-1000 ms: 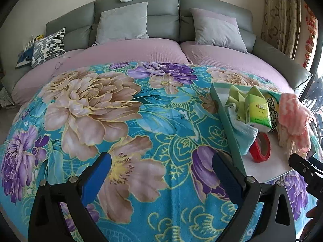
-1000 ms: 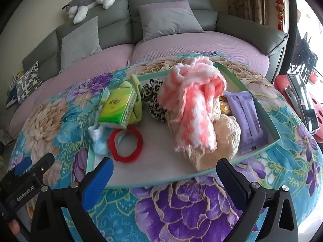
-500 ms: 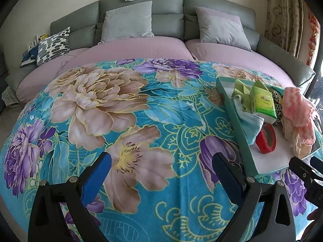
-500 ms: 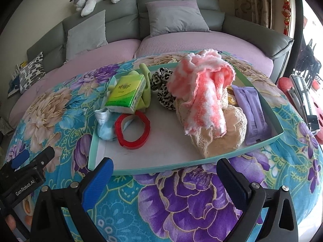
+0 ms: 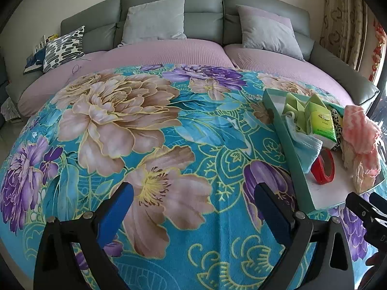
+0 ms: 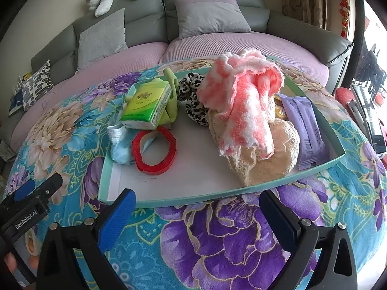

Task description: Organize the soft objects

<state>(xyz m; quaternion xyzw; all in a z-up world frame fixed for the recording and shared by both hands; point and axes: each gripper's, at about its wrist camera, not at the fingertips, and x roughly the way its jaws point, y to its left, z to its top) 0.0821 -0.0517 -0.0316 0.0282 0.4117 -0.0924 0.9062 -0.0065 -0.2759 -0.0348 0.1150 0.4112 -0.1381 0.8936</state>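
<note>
I read "GenRobot.AI" in white on the left tool (image 6: 31,188), off to the left of my right tool. The green tissue pack's (image 6: 145,105) print is illegible.

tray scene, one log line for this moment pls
left gripper open, empty | right gripper open, empty, before tray | pink scarf in tray

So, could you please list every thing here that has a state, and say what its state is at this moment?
left gripper: open, empty, above the blanket
right gripper: open, empty, before the tray
tray: open, no lid, filled
pink-white towel: crumpled, draped over the cream lace cloth
tissue pack: looks sealed, tilted
blue face mask: crumpled
purple packet: lying flat
</note>
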